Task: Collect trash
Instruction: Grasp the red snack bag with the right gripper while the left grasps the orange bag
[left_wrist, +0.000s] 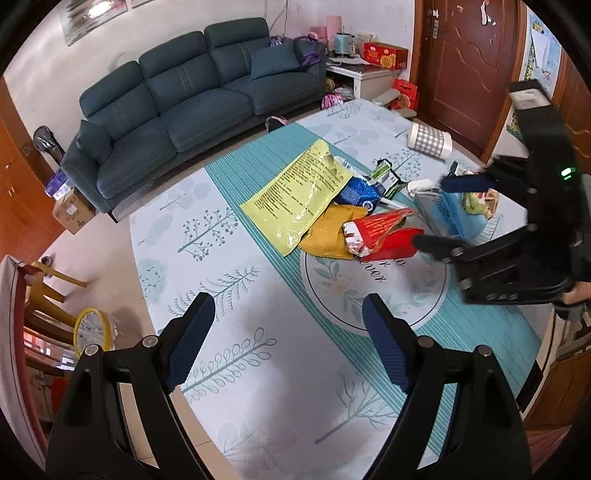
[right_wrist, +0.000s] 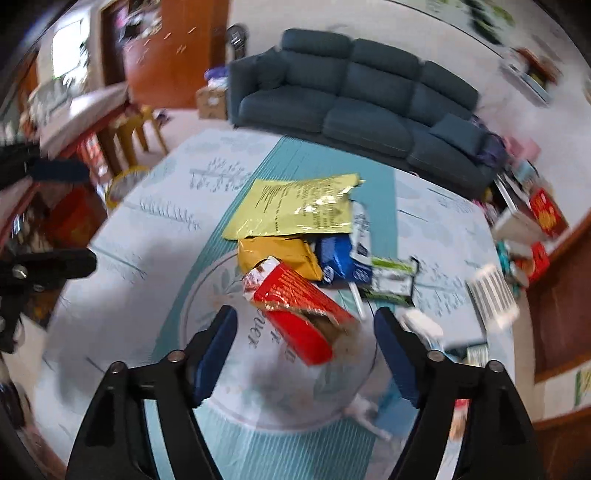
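Observation:
A heap of trash lies on the floor mat (left_wrist: 258, 369): a large yellow bag (left_wrist: 299, 195) (right_wrist: 295, 206), an orange bag (left_wrist: 328, 236) (right_wrist: 277, 254), a torn red packet (left_wrist: 380, 232) (right_wrist: 295, 299), a blue packet (left_wrist: 356, 194) (right_wrist: 340, 258) and a green-white wrapper (left_wrist: 384, 175) (right_wrist: 393, 280). My left gripper (left_wrist: 289, 297) (right_wrist: 70, 218) is open above bare mat, short of the heap. My right gripper (right_wrist: 306, 313) (left_wrist: 448, 214) is open over the heap's right end. The red packet lies below its fingers, untouched. A light blue bag (left_wrist: 443, 210) shows behind them.
A grey checked cylinder (left_wrist: 430, 142) (right_wrist: 493, 295) lies on its side beyond the heap. A dark teal sofa (left_wrist: 192, 99) (right_wrist: 354, 96) borders the mat's far side. A cardboard box (left_wrist: 72, 212), yellow stools (left_wrist: 51, 288), a white cabinet (left_wrist: 365, 77) and a brown door (left_wrist: 472, 66) ring the room.

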